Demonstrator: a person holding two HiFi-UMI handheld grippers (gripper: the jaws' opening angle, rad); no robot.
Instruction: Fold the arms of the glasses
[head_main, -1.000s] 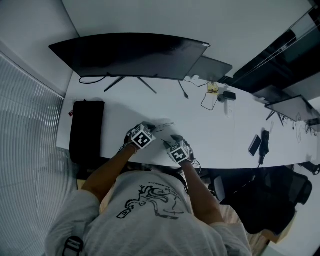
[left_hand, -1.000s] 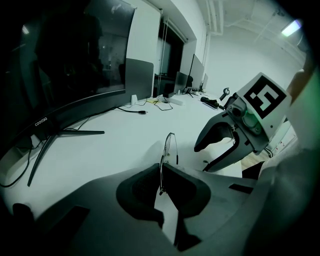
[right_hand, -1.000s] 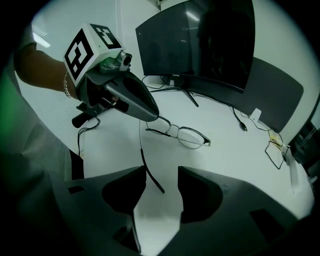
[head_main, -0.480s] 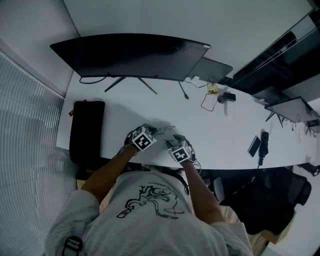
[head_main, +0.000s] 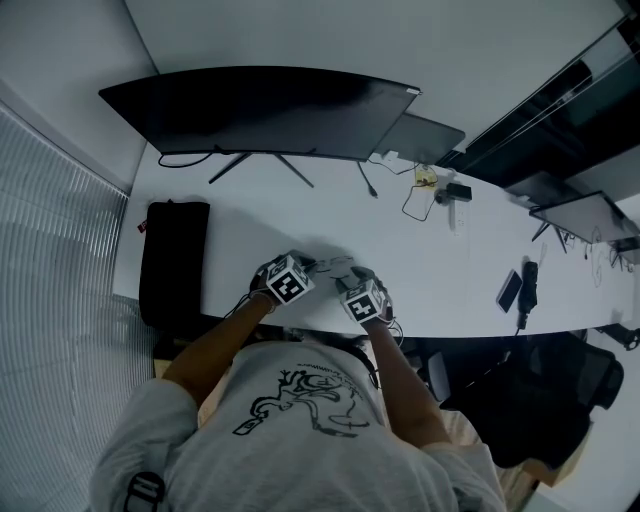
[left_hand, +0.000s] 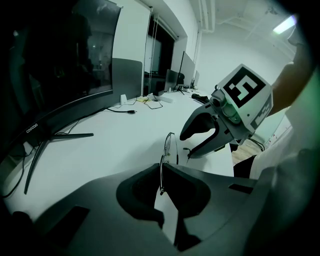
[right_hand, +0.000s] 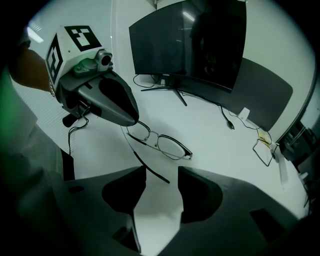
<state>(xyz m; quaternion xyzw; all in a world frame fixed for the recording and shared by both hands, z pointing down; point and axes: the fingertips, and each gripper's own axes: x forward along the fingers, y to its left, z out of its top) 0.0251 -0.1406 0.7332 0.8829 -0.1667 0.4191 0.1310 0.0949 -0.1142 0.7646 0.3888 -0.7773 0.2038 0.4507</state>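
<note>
Seen from above, the glasses are nearly hidden between the two grippers at the white desk's (head_main: 240, 215) near edge. One end of the glasses (right_hand: 165, 145) vanishes into the left gripper (left_hand: 161, 172), which pinches it. The frame front runs away from that grip, and one unfolded arm points into the gap of the right gripper (right_hand: 162, 172), whose jaws stand spread and untouched by it. The monitor's (left_hand: 65, 60) bezel carries tiny lettering, seemingly "coocaa".

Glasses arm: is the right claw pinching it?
No, the right claw is open; the glasses arm lies between its two sides, untouched.
</note>
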